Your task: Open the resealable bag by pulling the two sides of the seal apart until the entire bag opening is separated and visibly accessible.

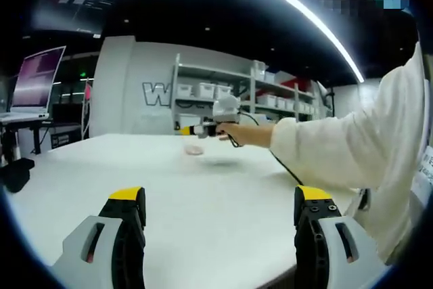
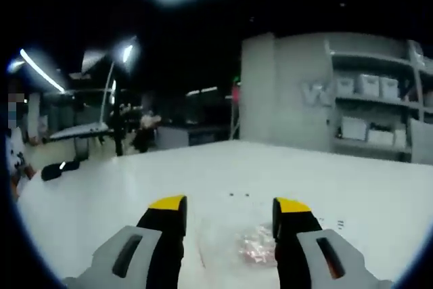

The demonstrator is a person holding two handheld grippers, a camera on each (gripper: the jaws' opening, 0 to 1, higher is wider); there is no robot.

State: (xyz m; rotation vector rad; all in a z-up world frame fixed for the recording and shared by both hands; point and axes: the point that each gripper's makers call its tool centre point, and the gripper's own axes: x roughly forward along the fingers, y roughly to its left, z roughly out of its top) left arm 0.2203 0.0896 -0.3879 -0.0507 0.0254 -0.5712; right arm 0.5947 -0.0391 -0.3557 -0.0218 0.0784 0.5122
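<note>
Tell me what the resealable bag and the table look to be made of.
Resealable bag: likely thin clear plastic film, since the white table shows through it and pinkish contents are visible inside; the blur leaves its finish uncertain. Table: smooth, matte white top, probably laminate or painted board, with only soft reflections.

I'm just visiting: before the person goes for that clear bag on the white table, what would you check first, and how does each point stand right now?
1. Bag lies flat on the white table: ok.
2. Right hand-held gripper open, jaws spread above the bag: ok.
3. Left hand-held gripper open, holding nothing: ok.
4. Left hand-held gripper close to the bag: not ok, it sits far back.
5. Seal edge located: cannot tell, the picture is blurred.
6. Bag already open: cannot tell.
</note>
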